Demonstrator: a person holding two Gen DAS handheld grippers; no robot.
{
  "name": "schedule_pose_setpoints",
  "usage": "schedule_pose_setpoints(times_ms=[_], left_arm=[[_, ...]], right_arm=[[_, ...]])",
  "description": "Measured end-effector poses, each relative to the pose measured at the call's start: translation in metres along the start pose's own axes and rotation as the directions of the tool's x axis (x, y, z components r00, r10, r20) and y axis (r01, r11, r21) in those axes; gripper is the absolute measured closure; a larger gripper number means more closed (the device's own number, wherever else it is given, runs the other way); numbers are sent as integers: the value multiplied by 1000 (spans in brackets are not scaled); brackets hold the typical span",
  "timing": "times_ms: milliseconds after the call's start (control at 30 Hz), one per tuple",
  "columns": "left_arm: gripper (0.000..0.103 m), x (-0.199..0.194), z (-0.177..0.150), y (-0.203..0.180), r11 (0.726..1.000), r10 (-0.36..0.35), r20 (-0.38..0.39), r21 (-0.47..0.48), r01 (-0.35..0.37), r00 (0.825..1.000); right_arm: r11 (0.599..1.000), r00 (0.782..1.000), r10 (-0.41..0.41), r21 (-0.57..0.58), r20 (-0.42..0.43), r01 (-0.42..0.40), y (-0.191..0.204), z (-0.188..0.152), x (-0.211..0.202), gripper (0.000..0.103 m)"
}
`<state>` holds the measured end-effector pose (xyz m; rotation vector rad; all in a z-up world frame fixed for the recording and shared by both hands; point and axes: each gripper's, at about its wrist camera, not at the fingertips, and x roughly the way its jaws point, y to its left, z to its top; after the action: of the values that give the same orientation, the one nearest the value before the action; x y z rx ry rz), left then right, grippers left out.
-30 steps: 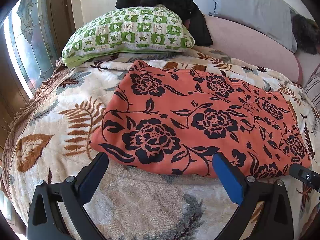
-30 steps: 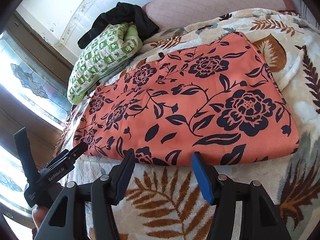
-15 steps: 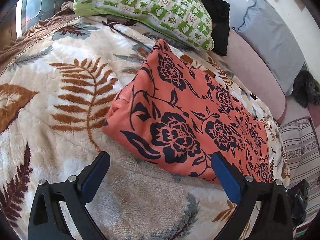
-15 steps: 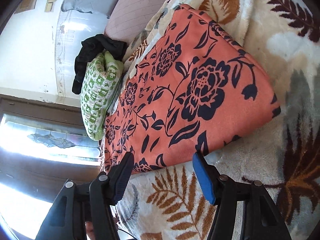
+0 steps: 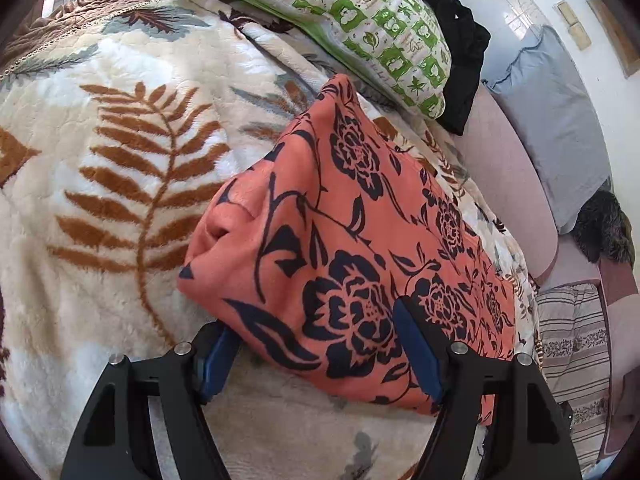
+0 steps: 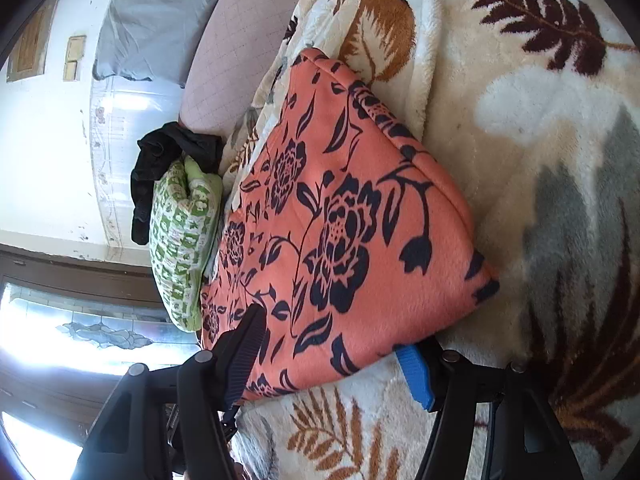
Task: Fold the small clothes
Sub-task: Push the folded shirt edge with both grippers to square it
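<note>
The left gripper (image 5: 316, 344) has just been narrowing its jaws, which now straddle the near edge of the one folded orange floral garment (image 5: 352, 240); whether the pads press it, I cannot tell. The right gripper (image 6: 332, 352) likewise straddles that edge near the other corner, jaws fairly wide. The garment lies on one leaf-patterned blanket (image 5: 120, 184). Beyond lie one green checked pillow (image 5: 360, 28), one black cloth (image 5: 460, 56) and one grey pillow (image 5: 560, 120).
</note>
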<state>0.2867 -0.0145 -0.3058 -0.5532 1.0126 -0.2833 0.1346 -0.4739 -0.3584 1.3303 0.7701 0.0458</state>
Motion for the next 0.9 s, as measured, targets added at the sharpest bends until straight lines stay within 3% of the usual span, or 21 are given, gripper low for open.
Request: schedule_pose_setpoints(times_ms=[67,167,300,400,467,533,600,667,733,800,867,900], left_arm=[[29,0,1,-2,1000,-23,25,-4,23,999],[40,-5,2,-8,999,-50,74,24,48,996],[37,6,1,-9,999,-6,57,49,3,998],[32,14,1,-6,1000,-14,44,28,13,999],[31,16,2,-9,999,-18,45,34,17,999],[32,16,3,-10,999,-27,57,24,25,998],[49,17,5,-9,1000,-20,69,10,20,997],[54,20,7,-6,1000,-6,64,5,5,998],[53,22,8,-4,1000,-17,62,-21,19,998],[38,22,7,-5,998,-45,67,-33,47,997],[37,22,6,-10,999,-40,75,-12,41,996],[44,21,5,-12,1000,-24,83,2,24,996]], right_arm=[[1000,999,23,7,31,-23,-1,5,2,36],[998,994,45,-40,99,-41,4,11,-1,36],[995,993,-21,-90,115,32,7,14,8,37],[993,993,-27,-107,119,40,12,16,9,37],[989,992,-51,-133,120,67,16,17,10,44],[981,988,-99,-154,123,117,17,19,15,67],[980,986,-115,-148,124,133,14,22,19,69],[976,984,-122,-162,130,142,16,23,19,69],[972,983,-135,-174,122,155,18,24,23,69],[982,987,-123,-129,102,135,12,27,25,66],[988,989,-102,-107,104,113,9,29,25,66],[986,989,-100,-119,107,113,10,28,24,66]])
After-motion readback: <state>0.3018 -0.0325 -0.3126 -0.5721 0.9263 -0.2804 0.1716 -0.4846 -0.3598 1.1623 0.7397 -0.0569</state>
